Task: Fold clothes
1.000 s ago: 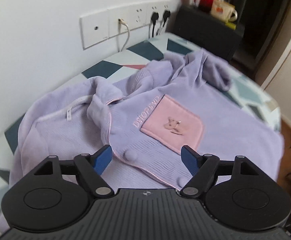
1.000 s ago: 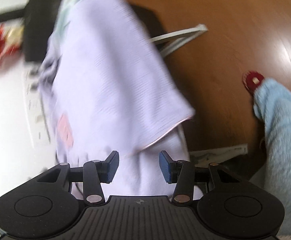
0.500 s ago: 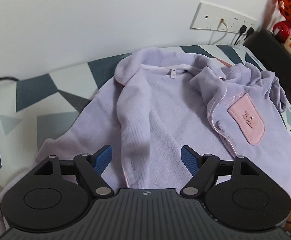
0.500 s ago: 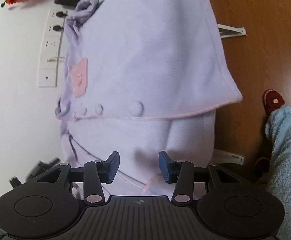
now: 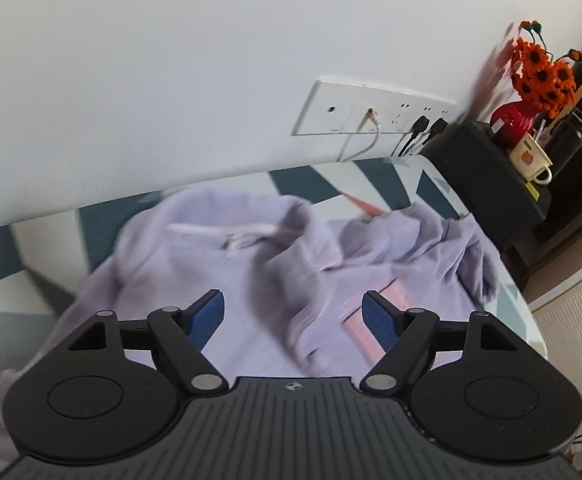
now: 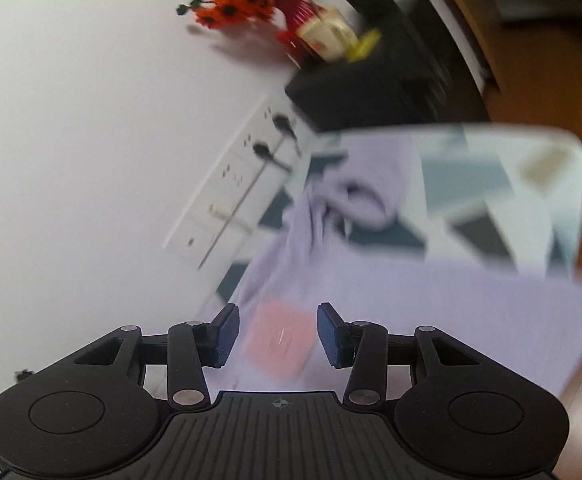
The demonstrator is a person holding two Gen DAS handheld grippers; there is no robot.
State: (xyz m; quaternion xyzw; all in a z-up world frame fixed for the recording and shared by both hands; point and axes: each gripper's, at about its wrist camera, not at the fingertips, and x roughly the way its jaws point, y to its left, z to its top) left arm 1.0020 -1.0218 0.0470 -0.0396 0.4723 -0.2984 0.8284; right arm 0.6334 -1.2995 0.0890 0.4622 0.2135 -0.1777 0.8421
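Both the left gripper (image 5: pixel 293 312) and right gripper (image 6: pixel 278 334) hold jaws apart, empty, above the motion-blurred lilac top (image 5: pixel 219 280).

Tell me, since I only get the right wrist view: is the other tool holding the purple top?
Observer: No. The left tool is open and empty, poised over the purple top.
Operator: Can you see the collar? My view misses it.
Observer: Yes. The collar lies at the far side of the top, with a white label inside it, though the picture is blurred.
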